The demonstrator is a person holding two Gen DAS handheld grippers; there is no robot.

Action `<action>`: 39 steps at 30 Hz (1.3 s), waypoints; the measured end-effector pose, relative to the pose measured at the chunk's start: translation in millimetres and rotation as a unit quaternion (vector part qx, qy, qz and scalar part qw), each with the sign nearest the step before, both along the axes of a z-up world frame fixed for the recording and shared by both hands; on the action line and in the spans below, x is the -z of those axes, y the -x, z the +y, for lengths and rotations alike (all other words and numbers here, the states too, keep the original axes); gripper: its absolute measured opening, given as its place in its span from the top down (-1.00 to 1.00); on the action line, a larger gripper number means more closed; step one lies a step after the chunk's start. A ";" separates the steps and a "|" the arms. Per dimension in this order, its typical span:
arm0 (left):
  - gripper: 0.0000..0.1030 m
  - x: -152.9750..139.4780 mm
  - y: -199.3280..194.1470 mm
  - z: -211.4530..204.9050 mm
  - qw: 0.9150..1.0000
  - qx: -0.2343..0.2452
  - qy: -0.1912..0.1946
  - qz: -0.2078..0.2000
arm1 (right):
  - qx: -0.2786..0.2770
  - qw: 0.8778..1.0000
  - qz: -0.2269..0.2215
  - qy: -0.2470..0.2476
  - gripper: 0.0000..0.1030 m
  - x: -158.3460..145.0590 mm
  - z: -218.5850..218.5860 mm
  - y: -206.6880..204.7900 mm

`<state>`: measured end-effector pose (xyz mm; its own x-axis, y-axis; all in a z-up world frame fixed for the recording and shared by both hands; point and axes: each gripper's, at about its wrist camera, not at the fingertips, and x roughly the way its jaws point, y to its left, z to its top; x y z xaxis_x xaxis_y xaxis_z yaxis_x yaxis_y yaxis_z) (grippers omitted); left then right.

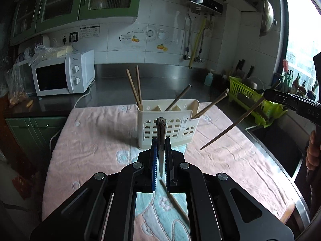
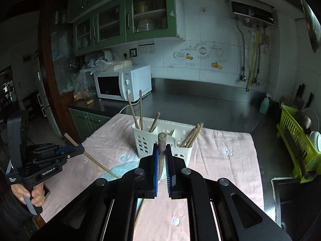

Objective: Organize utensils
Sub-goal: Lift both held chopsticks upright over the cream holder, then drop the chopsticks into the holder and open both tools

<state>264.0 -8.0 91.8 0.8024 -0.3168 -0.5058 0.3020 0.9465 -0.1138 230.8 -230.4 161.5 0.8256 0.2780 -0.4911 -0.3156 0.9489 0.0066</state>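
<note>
Where steel counter [image 1: 160, 76] meets tile, pink towel [image 1: 90, 140] lies; microwave [image 1: 62, 76] behind.

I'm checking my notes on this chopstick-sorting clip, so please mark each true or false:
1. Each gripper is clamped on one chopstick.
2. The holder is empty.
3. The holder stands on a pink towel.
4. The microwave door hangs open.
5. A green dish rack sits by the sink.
1. True: the left gripper is shut on a chopstick, and the right gripper is shut on another chopstick.
2. False: the white holder already has chopsticks standing in its left, middle and right compartments.
3. True: it stands upright on the pink towel.
4. False: the microwave door is closed.
5. True: the green dish rack stands beside the sink.
</note>
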 end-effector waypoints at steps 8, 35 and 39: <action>0.91 -76.3 -40.0 -8.8 0.997 -0.015 -0.009 -0.075 | 0.021 0.999 -0.028 0.004 0.87 -52.0 -7.9 -50.0; 0.80 -45.1 -173.0 -38.2 0.999 -0.031 -0.029 0.015 | 0.044 0.996 0.069 0.045 0.82 6.2 5.3 -163.9; 0.64 -48.7 -159.8 -36.8 0.999 -0.026 -0.022 0.007 | 0.045 0.997 0.048 0.045 0.65 -0.5 3.9 -145.6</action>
<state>423.8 -44.8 140.5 0.8098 -0.2525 -0.5296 0.2516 0.9649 -0.0753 376.4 -226.6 161.9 0.7936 0.1563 -0.5881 -0.2307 0.9716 -0.0531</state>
